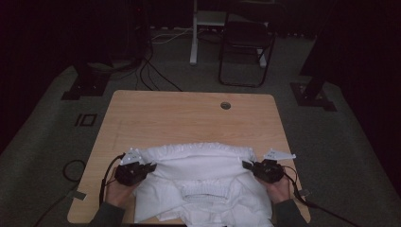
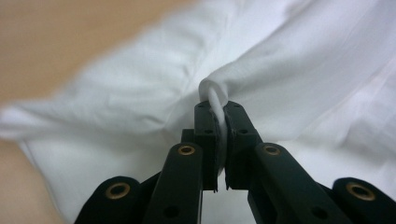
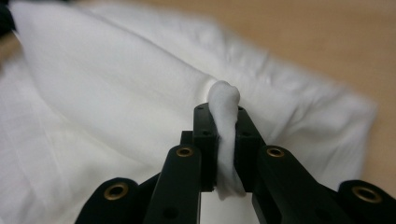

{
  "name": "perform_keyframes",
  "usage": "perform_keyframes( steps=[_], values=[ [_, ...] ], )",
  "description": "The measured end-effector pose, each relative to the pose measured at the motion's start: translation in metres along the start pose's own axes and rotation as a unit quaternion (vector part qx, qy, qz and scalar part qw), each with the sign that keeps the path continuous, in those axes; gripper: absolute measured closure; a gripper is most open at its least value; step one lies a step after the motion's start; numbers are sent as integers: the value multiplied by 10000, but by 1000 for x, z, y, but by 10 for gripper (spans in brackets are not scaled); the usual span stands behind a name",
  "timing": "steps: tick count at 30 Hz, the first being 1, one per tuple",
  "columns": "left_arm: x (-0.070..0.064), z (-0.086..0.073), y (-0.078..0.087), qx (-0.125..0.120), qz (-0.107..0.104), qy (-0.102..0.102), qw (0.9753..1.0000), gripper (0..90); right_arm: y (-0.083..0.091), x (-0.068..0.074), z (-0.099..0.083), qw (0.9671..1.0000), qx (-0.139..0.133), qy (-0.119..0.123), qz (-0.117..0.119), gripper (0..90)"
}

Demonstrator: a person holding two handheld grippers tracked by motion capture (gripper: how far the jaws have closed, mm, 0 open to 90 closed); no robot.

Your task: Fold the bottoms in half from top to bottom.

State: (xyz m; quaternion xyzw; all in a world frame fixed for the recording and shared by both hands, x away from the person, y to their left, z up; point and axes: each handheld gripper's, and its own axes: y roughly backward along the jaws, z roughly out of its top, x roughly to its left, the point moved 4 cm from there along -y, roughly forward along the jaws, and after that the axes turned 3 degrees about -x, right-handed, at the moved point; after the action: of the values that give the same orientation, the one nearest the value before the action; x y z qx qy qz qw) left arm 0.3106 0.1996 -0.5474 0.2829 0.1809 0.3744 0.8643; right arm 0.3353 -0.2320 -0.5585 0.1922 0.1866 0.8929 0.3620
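Observation:
A white garment (image 1: 198, 182) lies on the near half of the wooden table (image 1: 189, 113), with a ribbed collar or waistband at its middle front. A folded-over upper layer spans between both grippers. My left gripper (image 1: 150, 166) is shut on a bunched edge of the garment (image 2: 154, 88) at its left side; the white fold is pinched between the jaws. My right gripper (image 1: 246, 165) is shut on the garment (image 3: 116, 93) at its right side, with a thick roll of cloth squeezed between its pads (image 3: 205, 140).
A round cable hole (image 1: 225, 105) sits near the table's far edge. Beyond the table stand a black chair (image 1: 246, 45), a white post (image 1: 193, 33) and cables on the grey floor. Black stand bases (image 1: 85, 85) flank the table.

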Motion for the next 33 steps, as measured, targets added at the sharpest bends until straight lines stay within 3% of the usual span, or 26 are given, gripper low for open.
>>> perform_keyframes(
  steps=[4, 7, 10, 14, 18, 23, 28, 33],
  values=[
    [-4, -18, -22, 530, 164, -79, 9984, 858, -12, 9, -21, 9983, 474, 232, -250, 830],
    [-7, -16, -29, 560, 417, -167, 9974, 859, -19, 9, -23, 9969, 656, 219, -385, 827],
    [-9, -9, -36, 691, 816, -531, 9929, 858, -26, 8, -22, 9961, 718, 244, -454, 825],
    [-1, 6, -49, 814, 1307, -731, 9854, 858, -36, 3, -14, 9952, 789, 218, -527, 826],
    [18, 20, -65, 719, 1571, -583, 9832, 858, -50, -6, -2, 9941, 810, 279, -659, 826],
    [41, 37, -83, 513, 1794, -318, 9819, 857, -70, -27, 14, 9949, 702, 104, -719, 826],
    [51, 47, -94, 429, 2010, -196, 9784, 856, -87, -40, 28, 9939, 609, -7, -923, 825],
    [53, 49, -92, 373, 1909, -127, 9808, 862, -88, -42, 32, 9938, 665, -12, -894, 825]
  ],
)
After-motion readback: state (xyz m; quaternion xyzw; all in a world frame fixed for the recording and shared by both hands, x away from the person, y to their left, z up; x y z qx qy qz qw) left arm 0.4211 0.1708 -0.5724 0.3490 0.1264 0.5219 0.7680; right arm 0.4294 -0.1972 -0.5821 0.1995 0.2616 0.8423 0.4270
